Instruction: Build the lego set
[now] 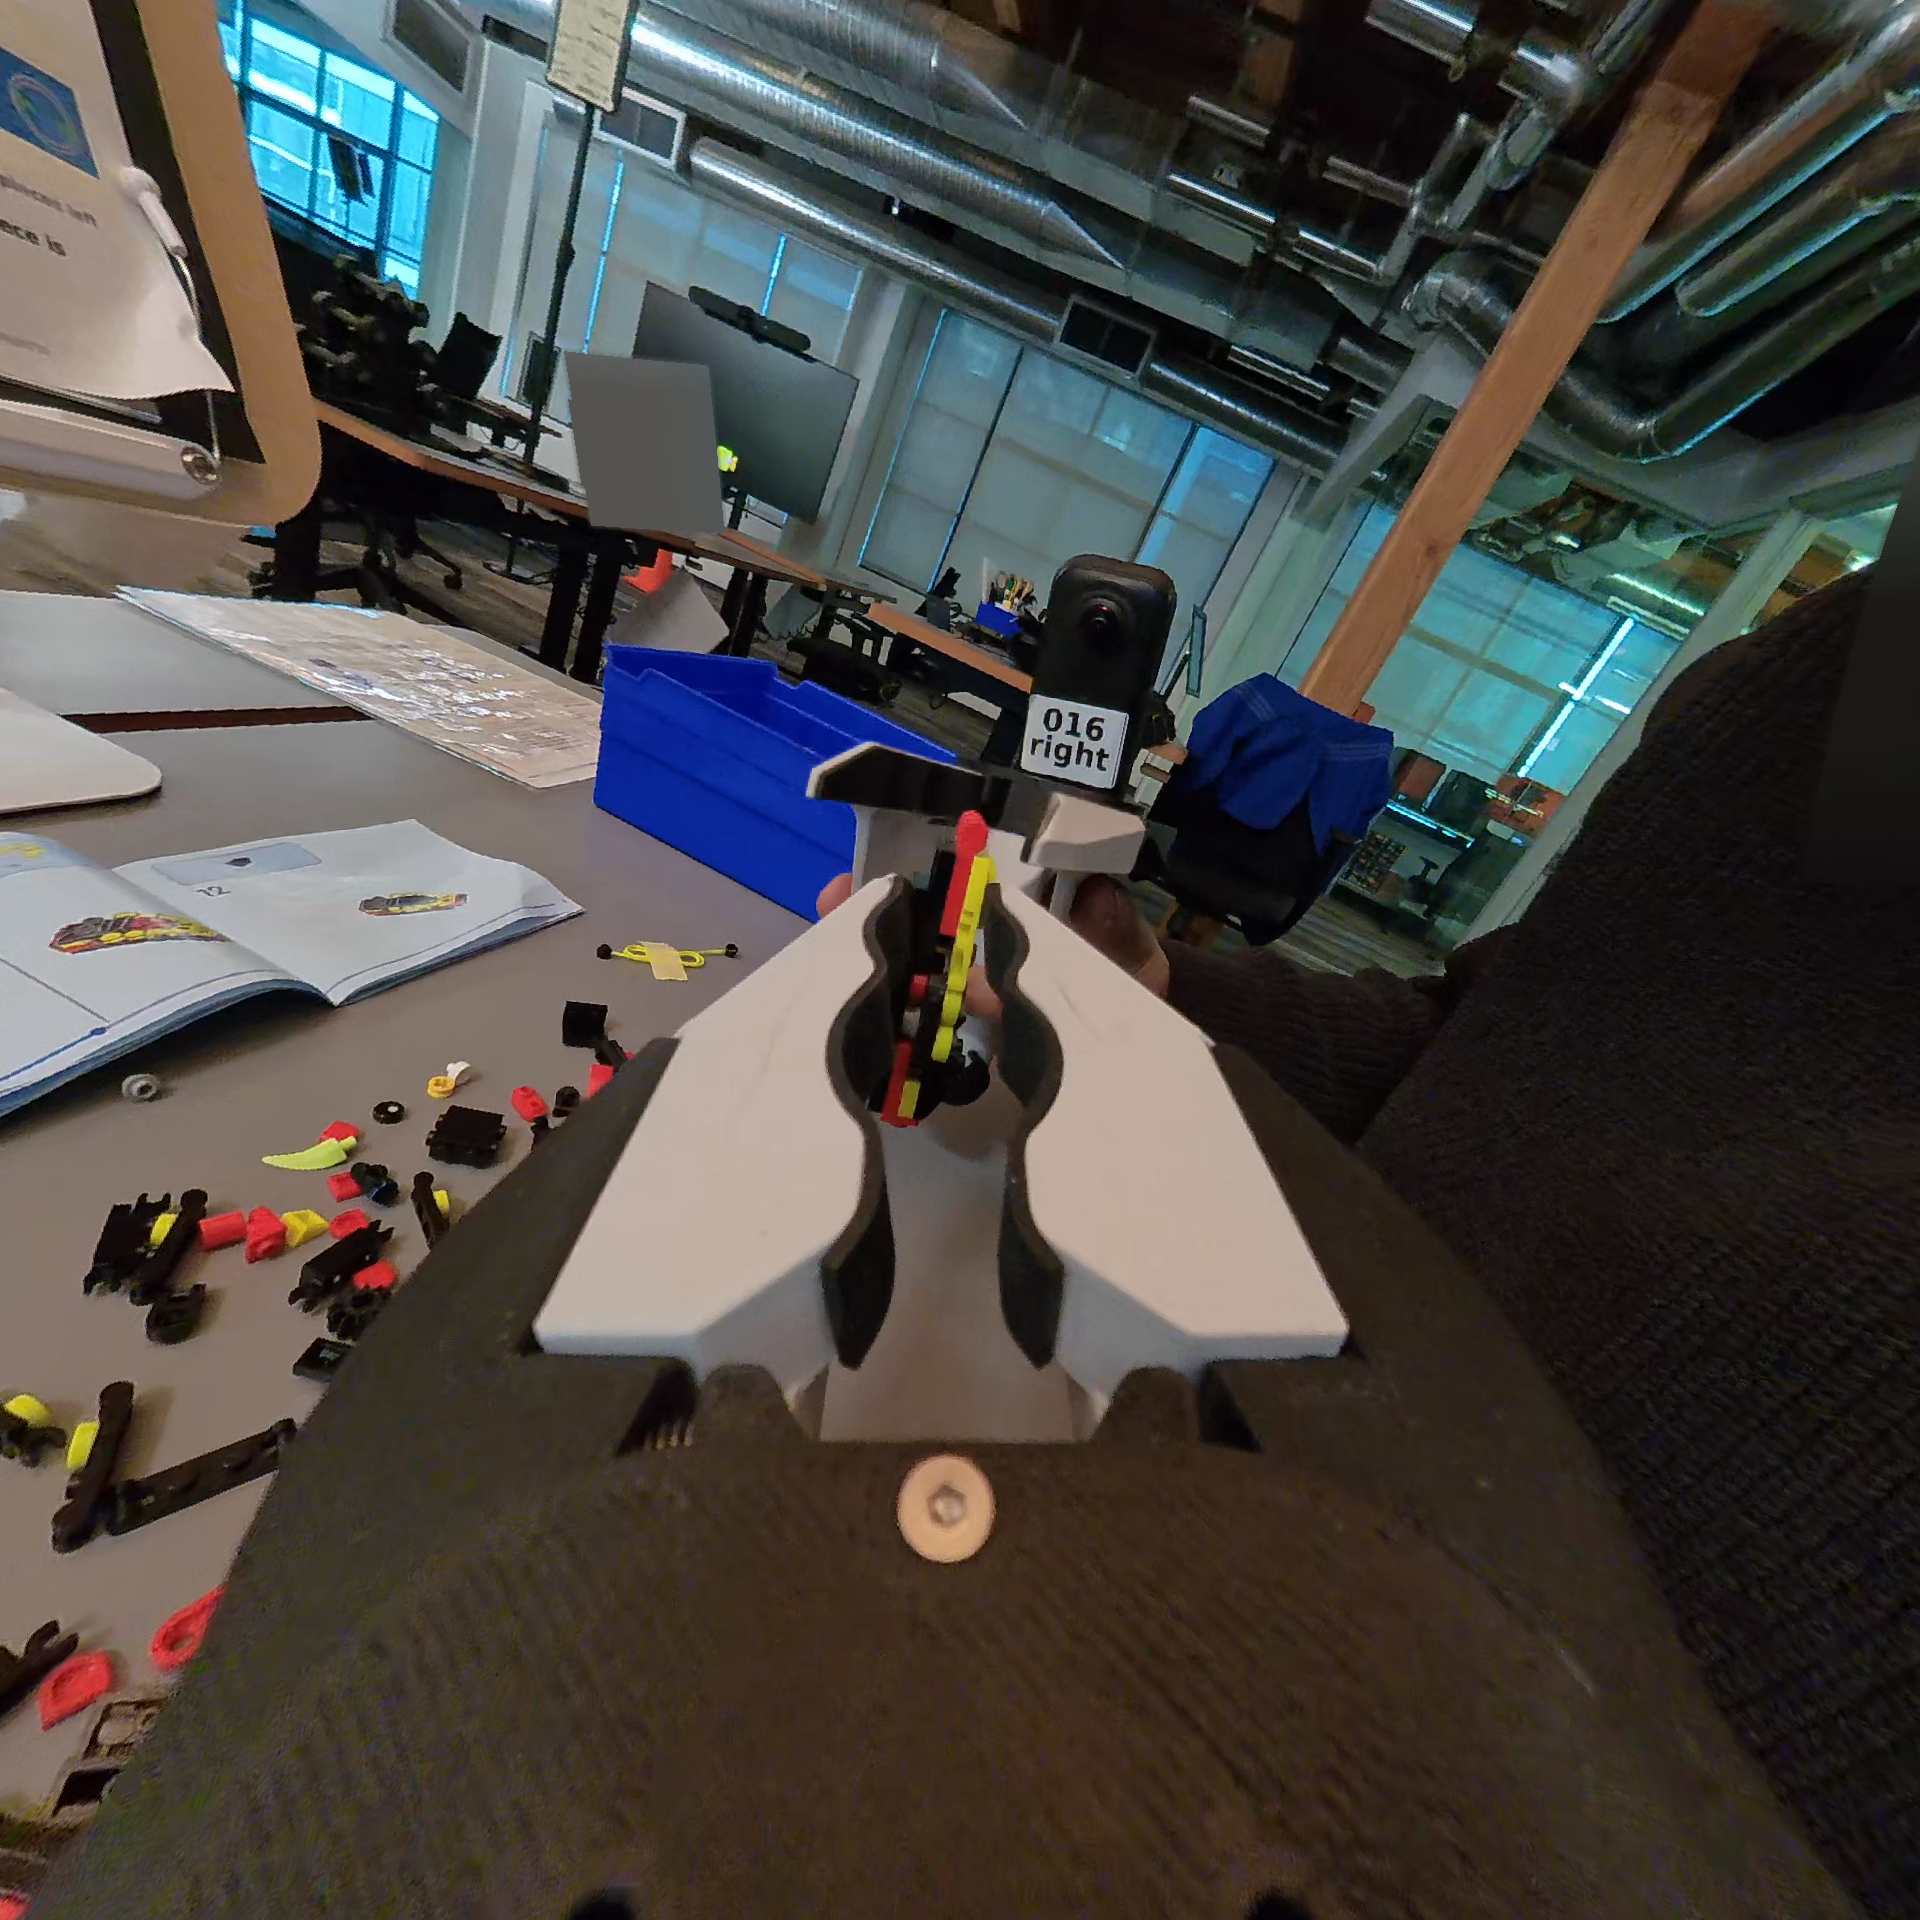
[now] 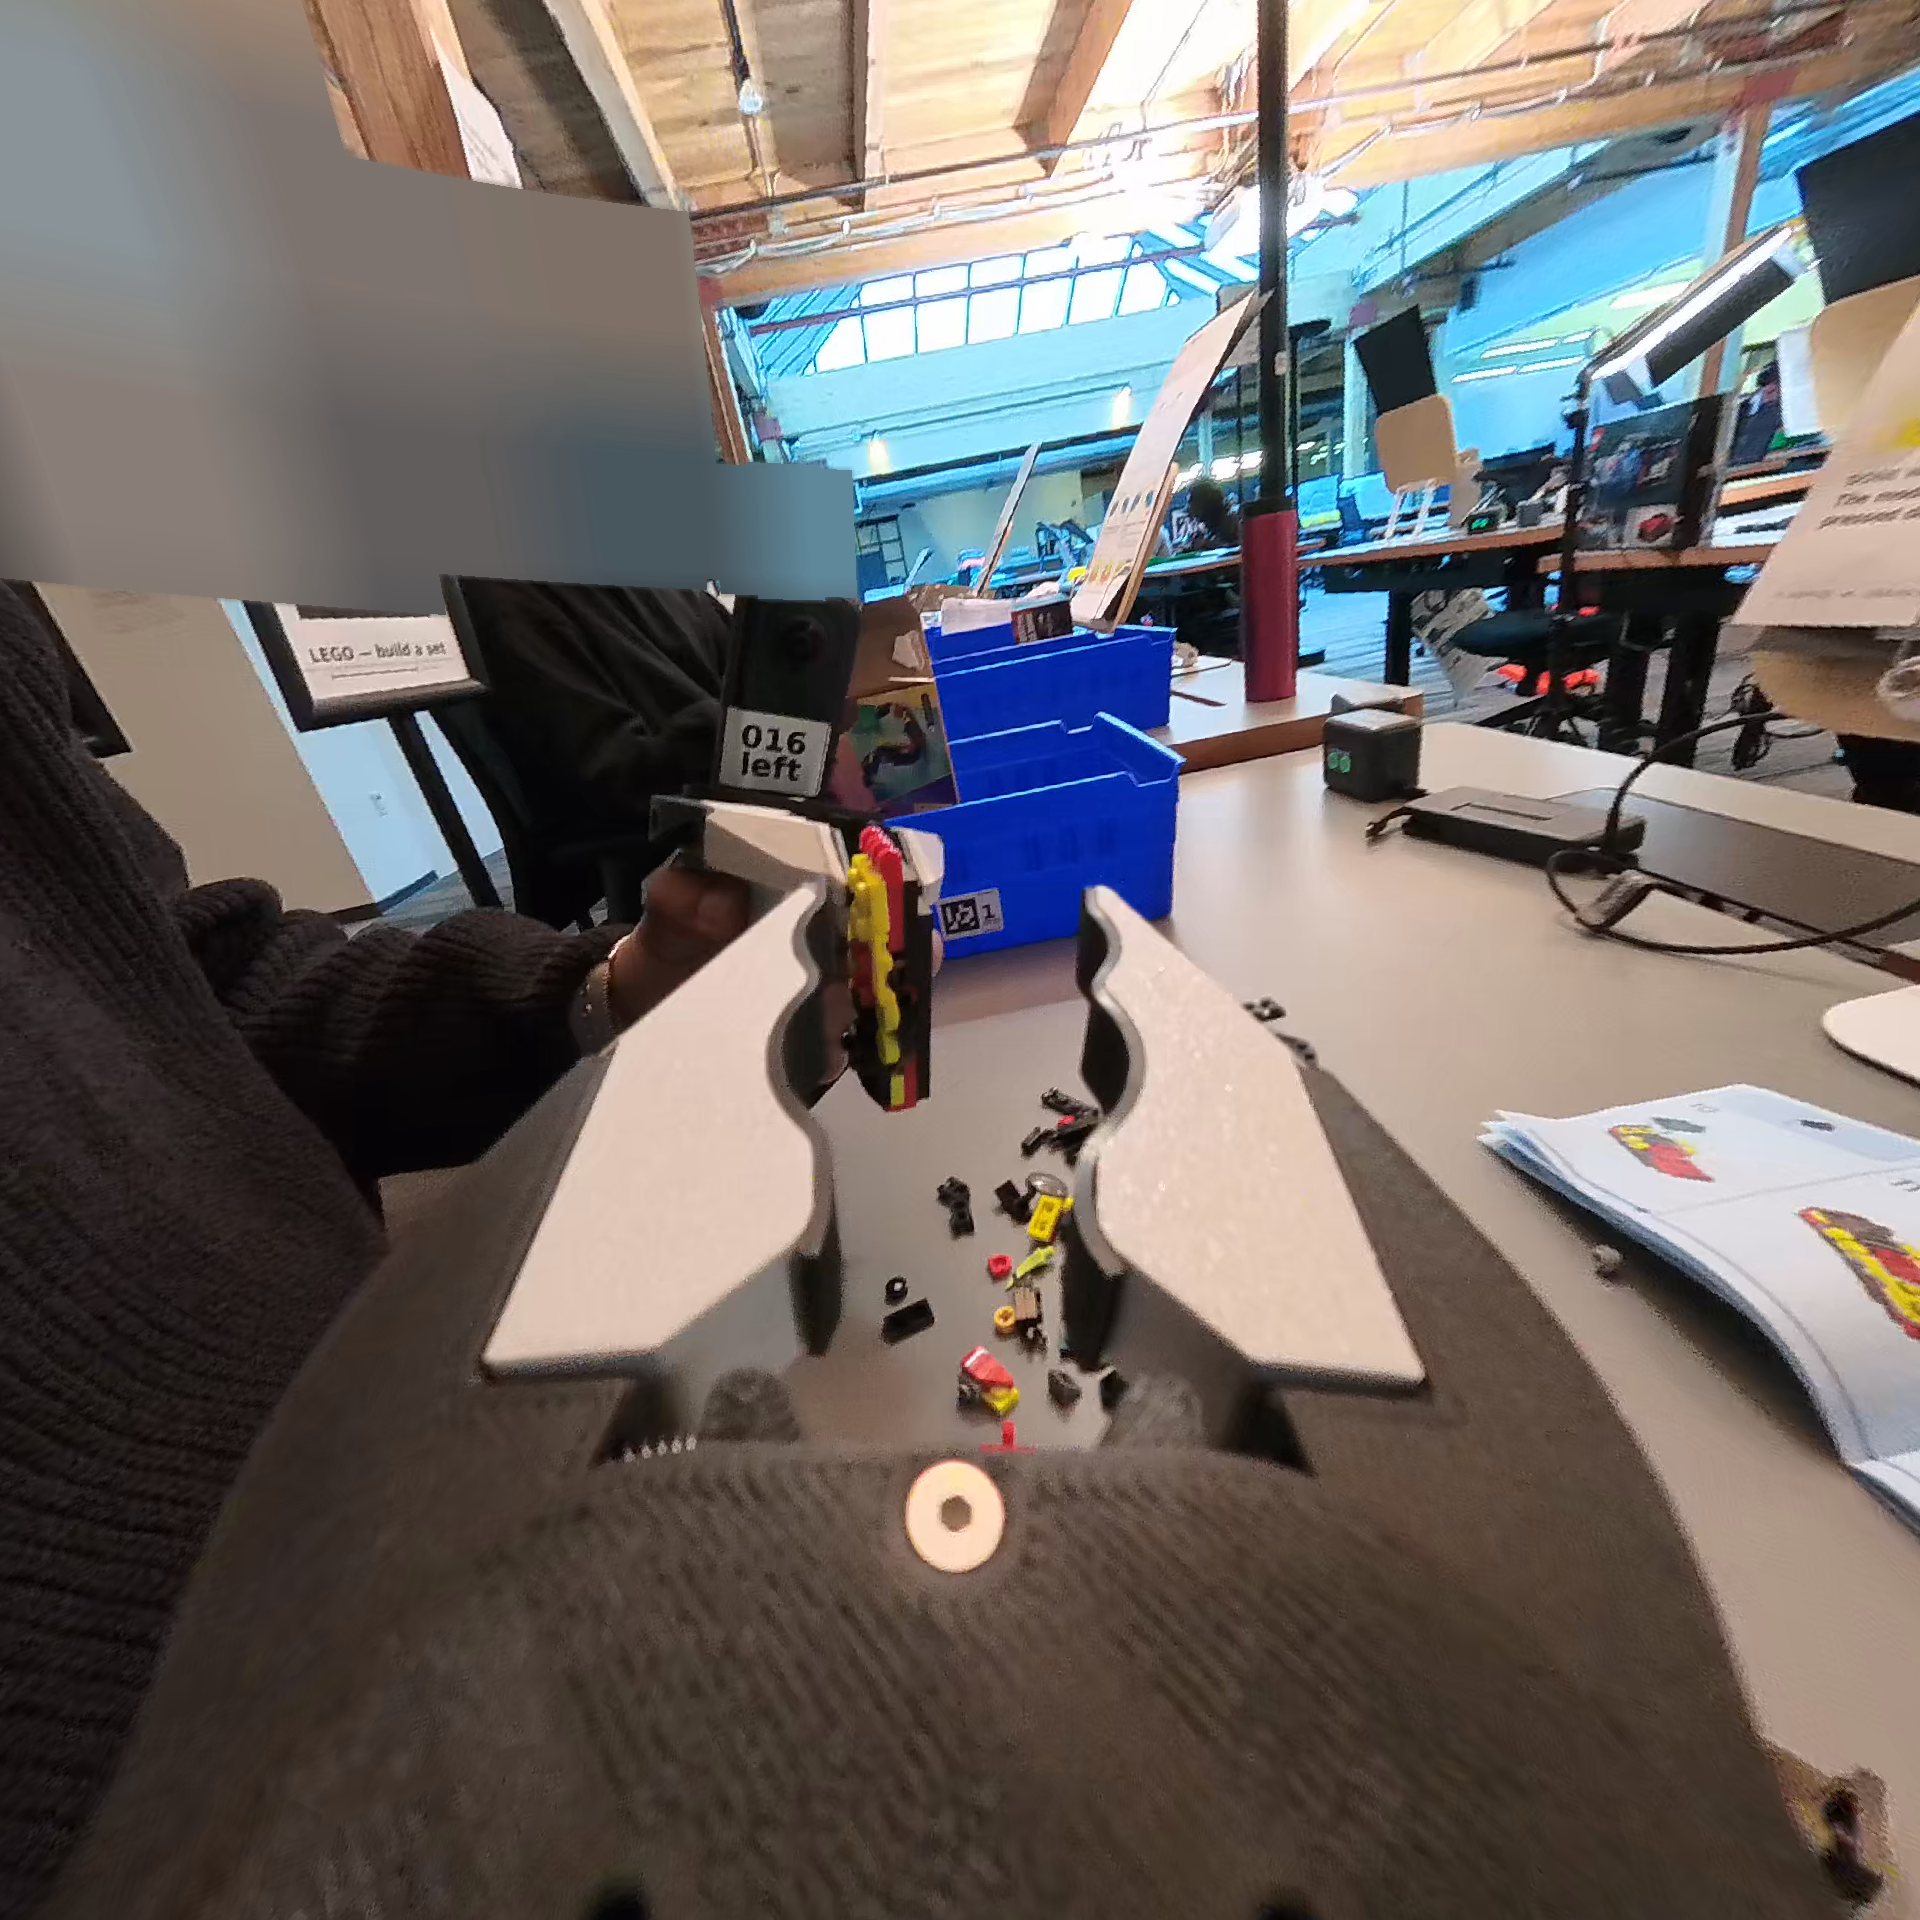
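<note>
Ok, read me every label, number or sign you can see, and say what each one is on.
I don't read writing out; here is what bears it.
The white tag under the black camera: legible.
The second tag, right wrist view: legible.
The framed sign: legible.
The sticker on the blue bin: legible.
The booklet: page number legible.
The clipped paper: blurred.

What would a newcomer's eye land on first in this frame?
First the red, yellow and black lego assembly, held upright in the air, clamped in the left gripper. The right gripper stands open close beside it. Below, loose lego pieces scatter the grey table by an open instruction booklet and a blue bin.
</note>
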Demonstrator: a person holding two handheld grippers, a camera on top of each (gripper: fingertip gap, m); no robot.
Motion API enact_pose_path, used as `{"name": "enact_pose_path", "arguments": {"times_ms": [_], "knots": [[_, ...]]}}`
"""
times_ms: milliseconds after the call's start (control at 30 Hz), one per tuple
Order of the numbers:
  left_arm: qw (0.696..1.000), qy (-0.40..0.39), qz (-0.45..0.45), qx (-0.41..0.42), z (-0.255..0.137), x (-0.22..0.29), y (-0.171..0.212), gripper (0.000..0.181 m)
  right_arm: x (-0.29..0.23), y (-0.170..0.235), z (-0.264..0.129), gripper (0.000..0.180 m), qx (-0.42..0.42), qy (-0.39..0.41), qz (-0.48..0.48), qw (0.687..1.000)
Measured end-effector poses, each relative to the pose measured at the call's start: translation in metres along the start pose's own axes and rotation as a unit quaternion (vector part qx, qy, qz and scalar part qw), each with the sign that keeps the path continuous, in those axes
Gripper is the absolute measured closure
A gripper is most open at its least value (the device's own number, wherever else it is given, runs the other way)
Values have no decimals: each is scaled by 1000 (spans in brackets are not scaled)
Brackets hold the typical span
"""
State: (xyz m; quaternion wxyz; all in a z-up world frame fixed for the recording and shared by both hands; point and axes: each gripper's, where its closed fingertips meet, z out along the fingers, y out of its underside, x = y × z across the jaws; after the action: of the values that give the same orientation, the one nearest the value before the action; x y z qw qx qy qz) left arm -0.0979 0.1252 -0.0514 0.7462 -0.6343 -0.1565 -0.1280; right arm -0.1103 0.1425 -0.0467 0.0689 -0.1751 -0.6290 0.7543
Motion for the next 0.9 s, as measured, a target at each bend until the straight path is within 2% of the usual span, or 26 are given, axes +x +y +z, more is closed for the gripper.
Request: {"name": "enact_pose_path", "arguments": {"times_ms": [667,733,800,900], "knots": [[1000,10,8,-25,18,-4,7,172,3,11,-9,136,-27,16,14,999],[998,-29,31,-50,23,-21,11,172,13,13,-15,135,-36,43,12,998],[986,-107,69,-108,31,-50,16,172,29,14,-25,134,-41,84,10,996],[937,-225,135,-228,37,-93,26,172,52,9,-42,133,-26,139,19,990]]}}
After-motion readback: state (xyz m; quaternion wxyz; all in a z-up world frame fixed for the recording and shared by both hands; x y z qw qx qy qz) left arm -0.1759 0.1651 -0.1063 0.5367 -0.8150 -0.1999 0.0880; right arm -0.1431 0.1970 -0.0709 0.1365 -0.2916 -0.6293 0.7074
